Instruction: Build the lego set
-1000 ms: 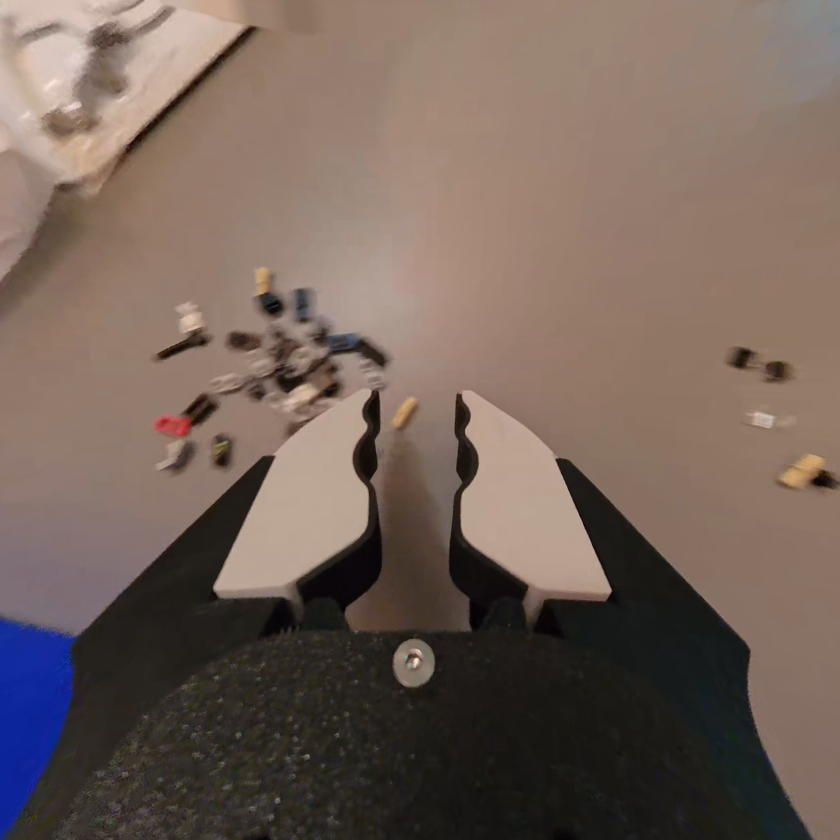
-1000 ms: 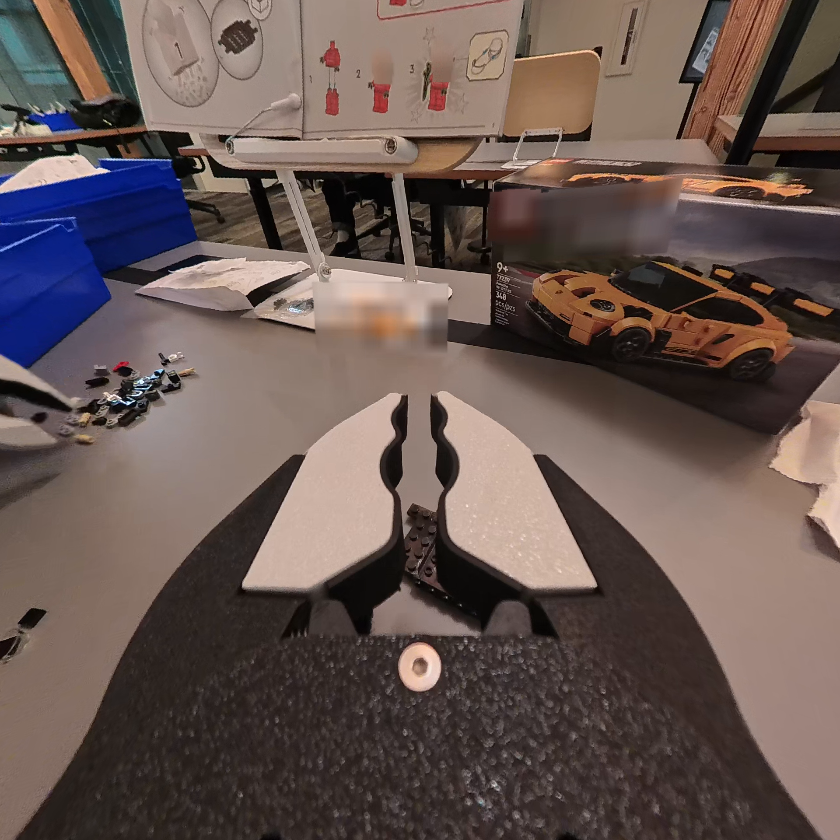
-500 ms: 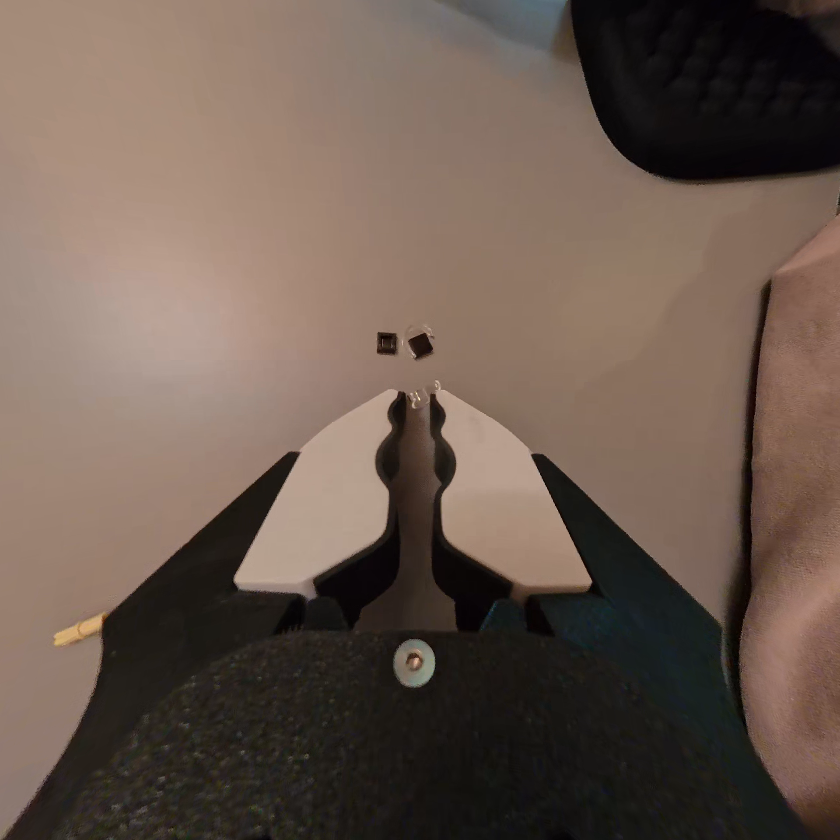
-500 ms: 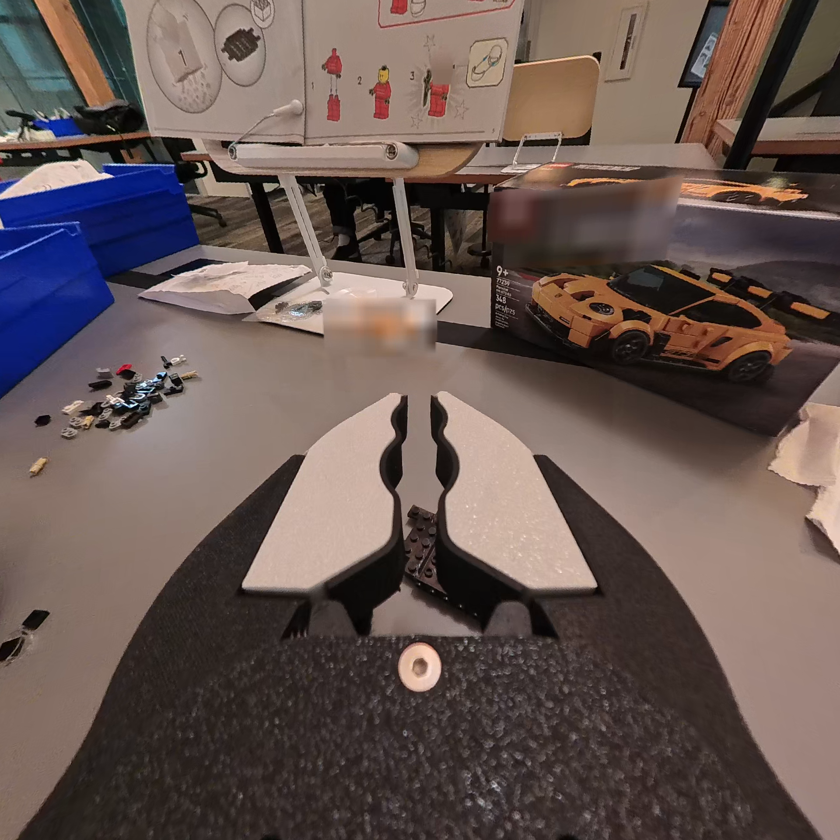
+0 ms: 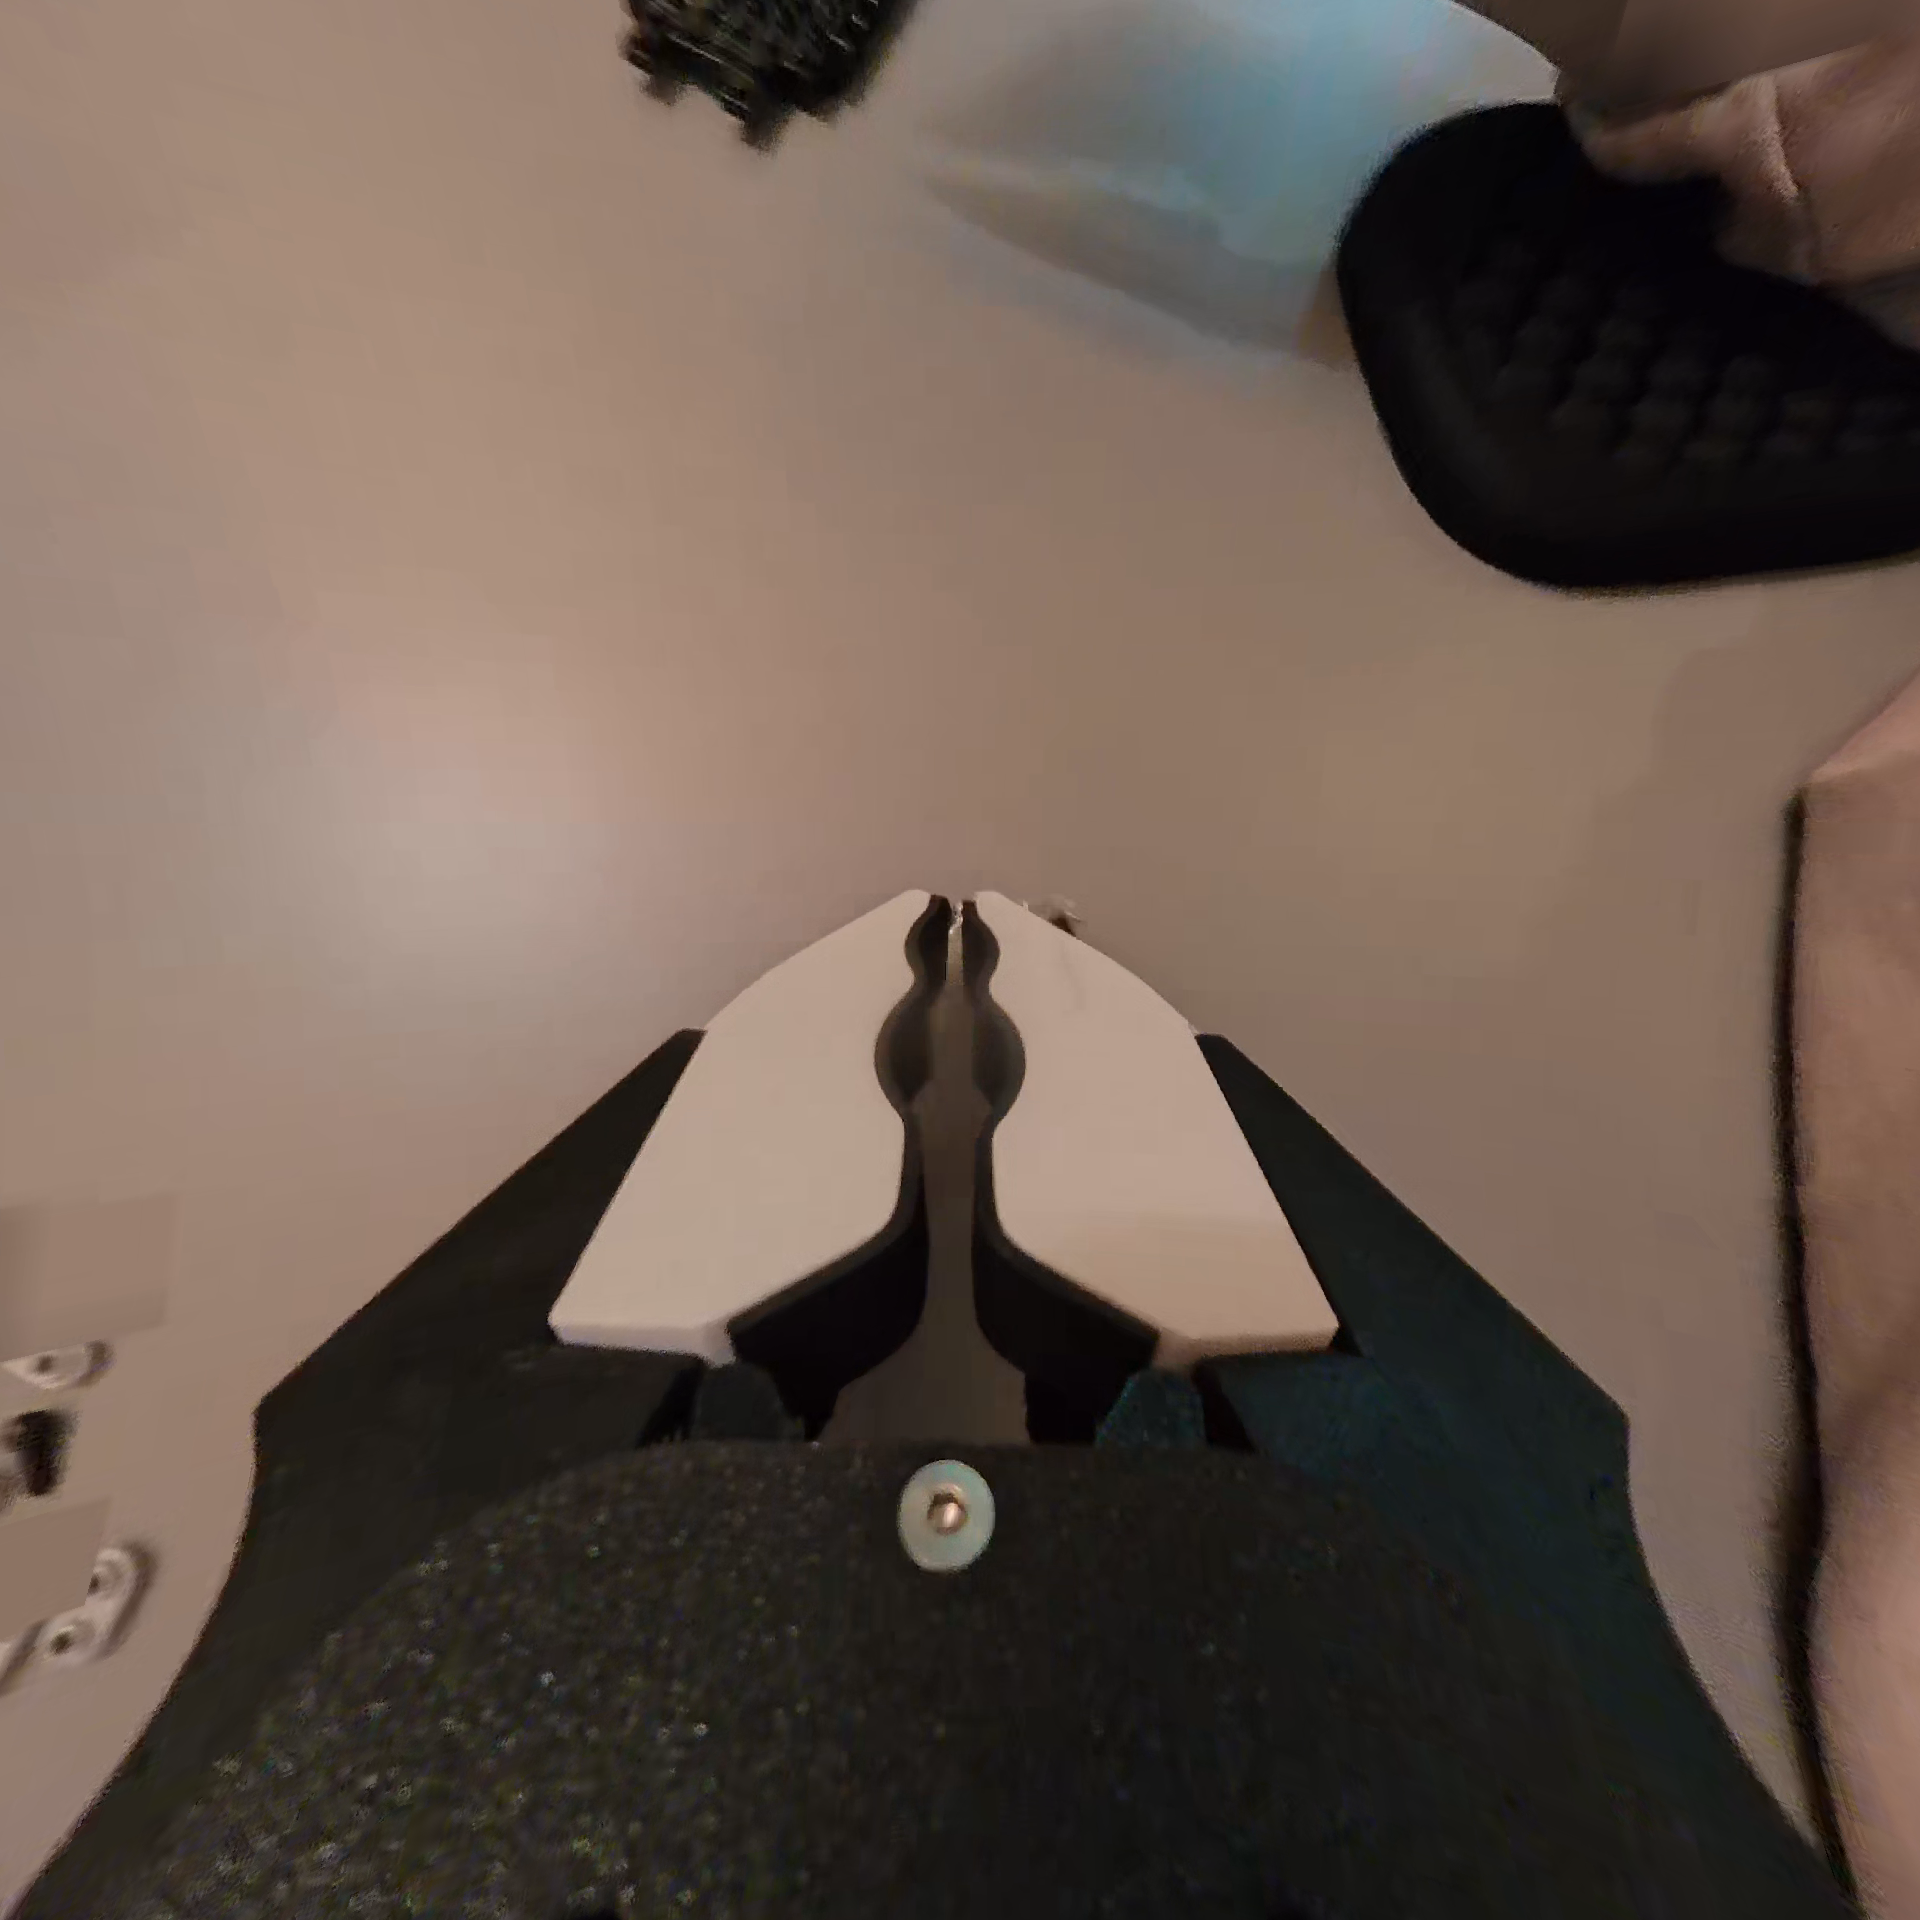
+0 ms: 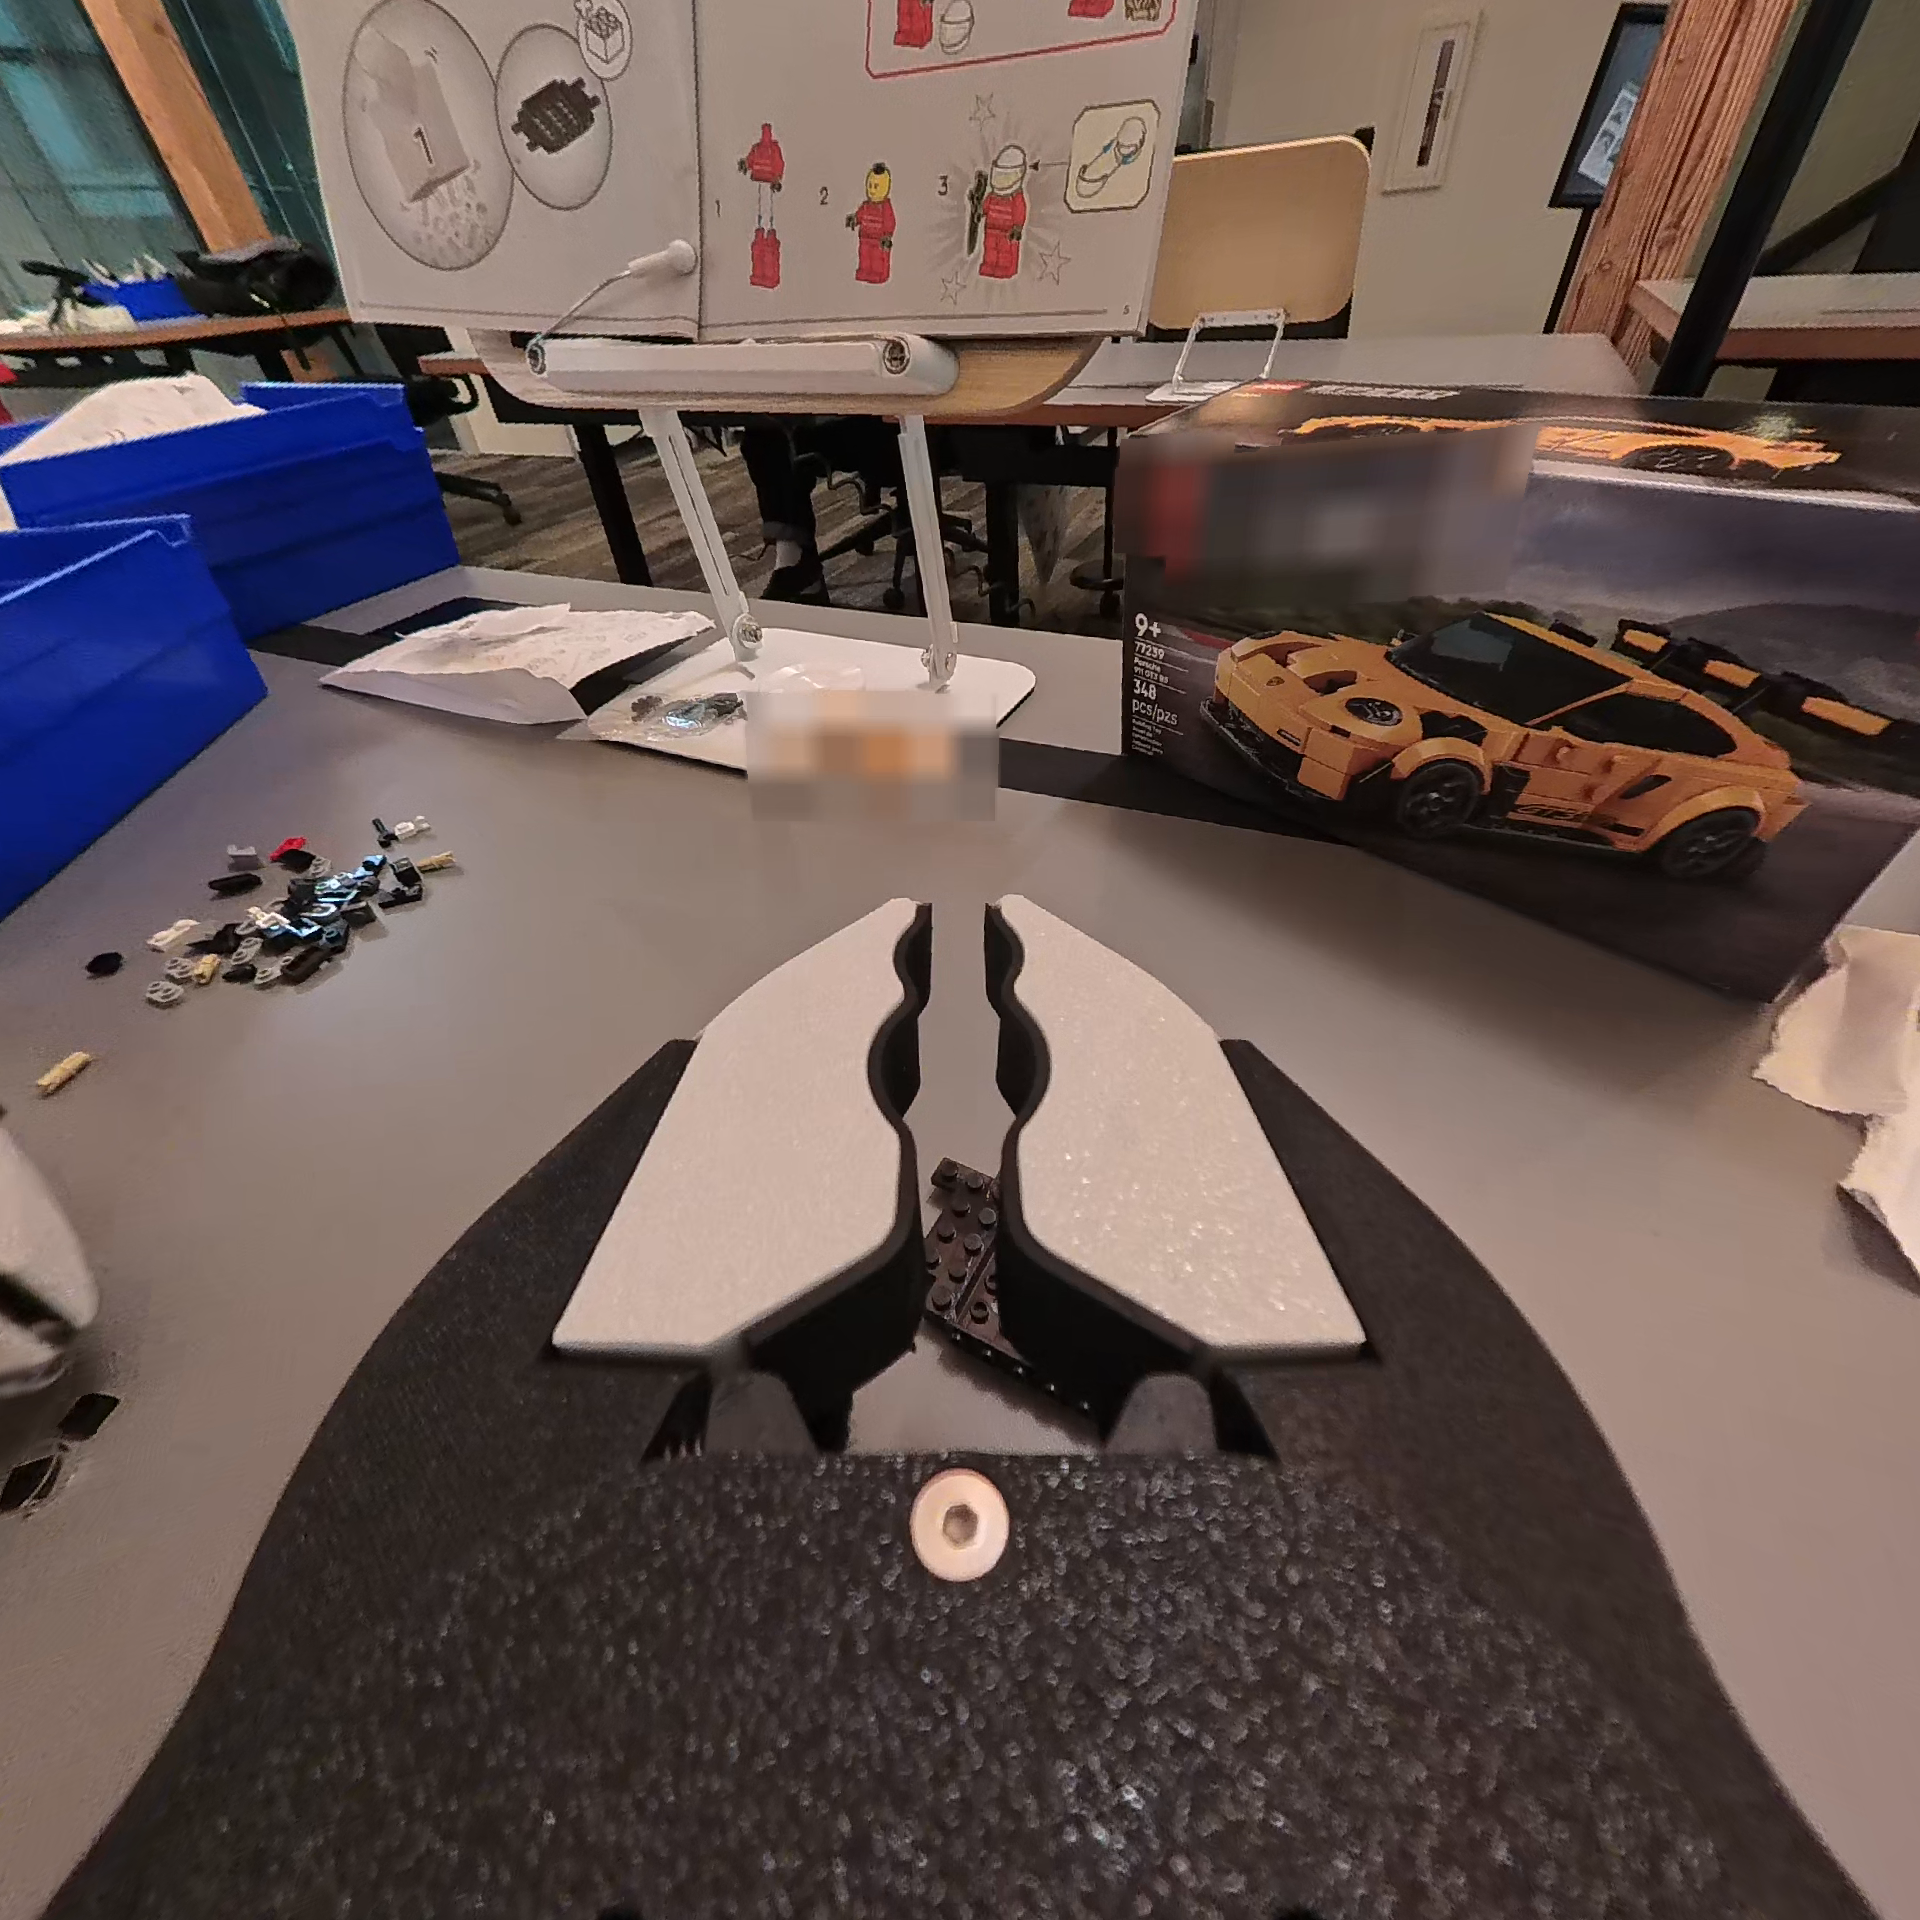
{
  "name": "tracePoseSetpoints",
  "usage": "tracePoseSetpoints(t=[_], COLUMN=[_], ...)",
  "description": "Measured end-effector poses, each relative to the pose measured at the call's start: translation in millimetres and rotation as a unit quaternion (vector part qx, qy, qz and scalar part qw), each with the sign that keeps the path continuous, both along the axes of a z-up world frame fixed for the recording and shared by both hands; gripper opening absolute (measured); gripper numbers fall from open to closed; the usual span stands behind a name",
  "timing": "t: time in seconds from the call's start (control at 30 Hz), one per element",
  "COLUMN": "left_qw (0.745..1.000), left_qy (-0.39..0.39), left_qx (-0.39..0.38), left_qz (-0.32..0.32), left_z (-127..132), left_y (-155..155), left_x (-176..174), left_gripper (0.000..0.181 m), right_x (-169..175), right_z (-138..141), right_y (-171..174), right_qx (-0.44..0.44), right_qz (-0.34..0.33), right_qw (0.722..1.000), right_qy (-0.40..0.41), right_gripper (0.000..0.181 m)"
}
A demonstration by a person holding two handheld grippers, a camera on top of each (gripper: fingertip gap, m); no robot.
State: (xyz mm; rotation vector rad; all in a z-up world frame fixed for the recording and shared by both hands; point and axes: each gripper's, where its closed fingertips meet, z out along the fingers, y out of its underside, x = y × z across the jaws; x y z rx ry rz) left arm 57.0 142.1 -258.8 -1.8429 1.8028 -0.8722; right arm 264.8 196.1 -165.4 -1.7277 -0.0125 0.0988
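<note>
Part pick-up: left gripper [image 5: 957, 906] pressed nearly together, possibly pinching a tiny piece; right gripper [image 6: 956, 909] pinches black plate [image 6: 961, 1262], next needing careful alignment.

Left gripper [image 5: 957, 906] jaws nearly closed, tips low, right gripper [image 6: 956, 906] jaws apparently clamped.

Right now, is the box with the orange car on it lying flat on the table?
No, the box stands upright on its long edge on the grey table, its car picture facing the right claw.
</note>
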Motion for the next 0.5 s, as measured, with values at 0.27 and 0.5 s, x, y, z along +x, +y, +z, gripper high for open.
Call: tracePoseSetpoints(t=[0.27, 0.5], left_qw=[0.998, 0.999], left_qy=[0.019, -0.008], left_qx=[0.033, 0.022], left_qz=[0.043, 0.035], left_z=[-14, 2], left_y=[46, 41], left_x=[33, 27], left_gripper=[0.003, 0.024], right_x=[1, 2], right_z=[1, 3], right_y=[-1, -2], right_qx=[0.002, 0.004], right_qz=[-0.001, 0.001], right_qw=[1.0, 1.0], right_qy=[-0.001, 0.003], right_gripper=[0.009, 0.009])
